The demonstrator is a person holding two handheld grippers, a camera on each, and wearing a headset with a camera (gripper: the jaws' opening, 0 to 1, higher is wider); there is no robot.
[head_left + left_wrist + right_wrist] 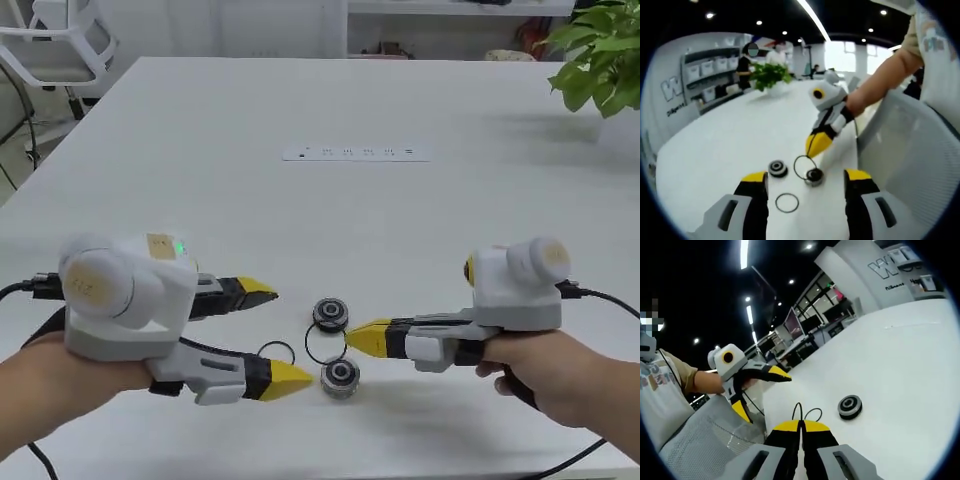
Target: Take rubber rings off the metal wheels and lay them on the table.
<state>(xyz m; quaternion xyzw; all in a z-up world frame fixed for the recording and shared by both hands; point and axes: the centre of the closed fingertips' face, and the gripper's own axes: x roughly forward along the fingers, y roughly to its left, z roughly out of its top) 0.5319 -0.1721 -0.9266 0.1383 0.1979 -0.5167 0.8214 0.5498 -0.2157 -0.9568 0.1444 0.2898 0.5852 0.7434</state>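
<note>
At the table's (400, 220) near edge, the right gripper (368, 340), clamped on a rubber ring (794, 168) reaching leftward beside the nearer wheel (341, 377), faces the left gripper's (272, 334) spread jaws.

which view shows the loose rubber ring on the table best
Left gripper view: the loose ring lies whole between open jaws. The head view has it partly behind the left gripper. In the right gripper view thin arcs show, but which ring is unclear.
</note>
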